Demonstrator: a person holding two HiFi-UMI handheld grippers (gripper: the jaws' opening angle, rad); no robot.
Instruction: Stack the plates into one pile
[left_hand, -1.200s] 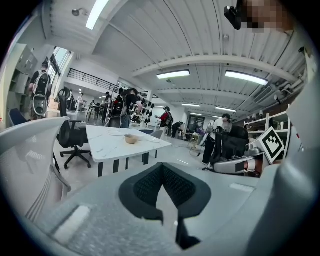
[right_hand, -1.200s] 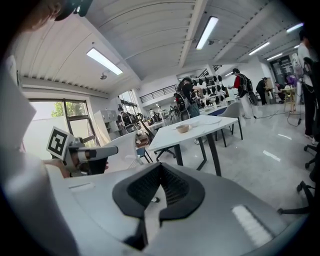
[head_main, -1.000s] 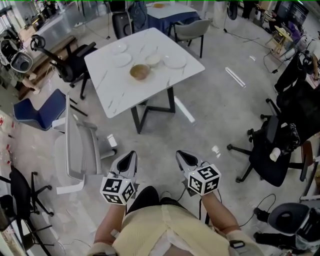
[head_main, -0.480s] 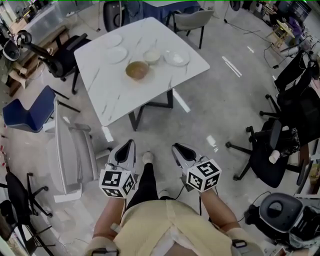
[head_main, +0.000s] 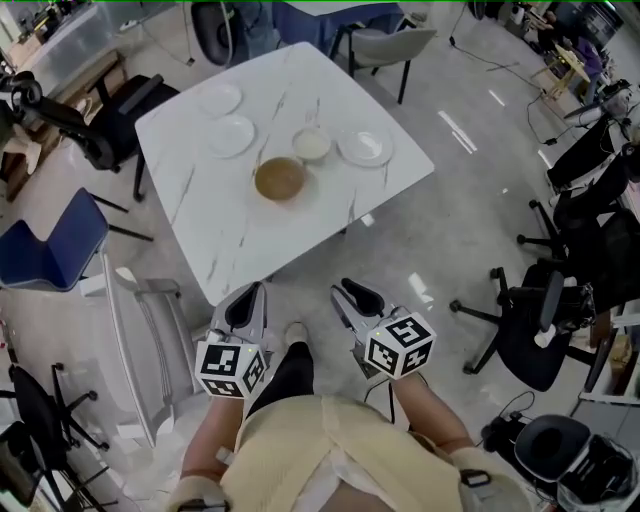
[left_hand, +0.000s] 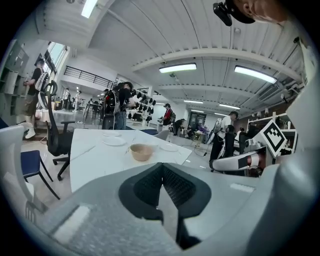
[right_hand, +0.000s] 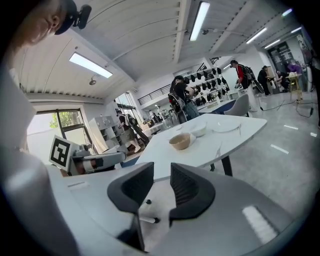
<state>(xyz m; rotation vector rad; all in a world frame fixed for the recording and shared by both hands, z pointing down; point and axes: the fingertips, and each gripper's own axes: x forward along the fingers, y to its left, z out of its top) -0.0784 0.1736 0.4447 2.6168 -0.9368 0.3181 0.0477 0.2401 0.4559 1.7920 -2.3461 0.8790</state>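
A white marble table (head_main: 200, 220) stands ahead of me with three white plates on it: one (head_main: 218, 98) at the far left, one (head_main: 230, 135) just nearer, one (head_main: 364, 147) to the right. Between them sit a brown bowl (head_main: 280, 179) and a white bowl (head_main: 312, 145). Both grippers hang short of the table's near edge, touching nothing. My left gripper (head_main: 246, 304) has its pads together and empty (left_hand: 161, 167). My right gripper (head_main: 352, 297) is opening, with a plain gap and nothing between its jaws (right_hand: 161, 172). The brown bowl (right_hand: 179, 141) lies ahead of it.
A grey office chair (head_main: 150, 330) stands at the left near the table's corner, a blue chair (head_main: 45, 240) beyond it. Black chairs (head_main: 545, 320) stand at the right, and a grey chair (head_main: 385, 45) behind the table. People stand in the background (left_hand: 120, 105).
The table has come nearer in the head view as the person walked toward it with both grippers held ahead. The right gripper's jaws have parted.
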